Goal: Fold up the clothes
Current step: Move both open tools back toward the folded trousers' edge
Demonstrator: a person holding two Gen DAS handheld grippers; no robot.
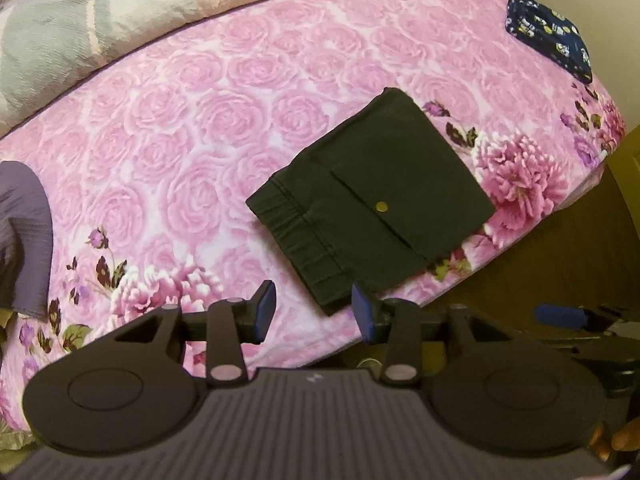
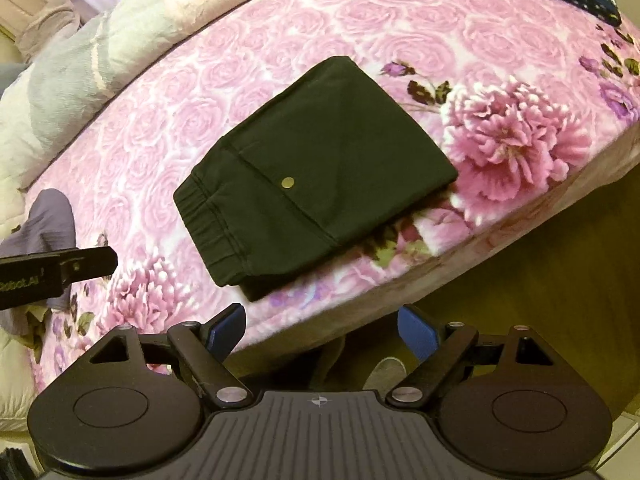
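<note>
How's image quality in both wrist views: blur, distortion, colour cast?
Left wrist: heavy fisheye bowing of the bed edge, black corner vignette, warm pink cast, folded dark trousers fairly sharp. Right wrist: same bowing, trousers sharp, near hem slightly smeared.

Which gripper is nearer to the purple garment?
Left. The left gripper hovers close beside the purple garment. The right gripper is farther along the edge of the bed, in front of the folded black trousers.

pink rose bedspread [image 1: 192, 128], pale quilt [image 1: 80, 28]
</note>
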